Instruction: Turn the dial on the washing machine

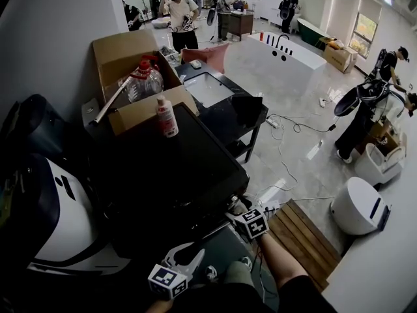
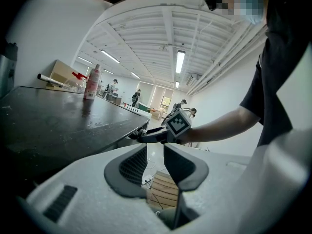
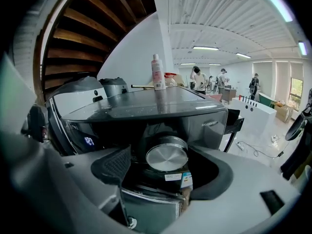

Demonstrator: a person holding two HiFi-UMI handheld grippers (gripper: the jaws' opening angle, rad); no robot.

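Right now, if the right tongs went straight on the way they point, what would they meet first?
Most likely the silver dial on the washing machine front: it sits centred between the open right tongs. How near is unclear.

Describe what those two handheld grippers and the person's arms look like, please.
The left gripper and the right gripper match: a pale grey moulded body ending in two broad dark grey jaws with ribbed pads. Each carries a cube of black-and-white square markers. No cables show. The person wears a dark short sleeve, leaving the forearms bare.
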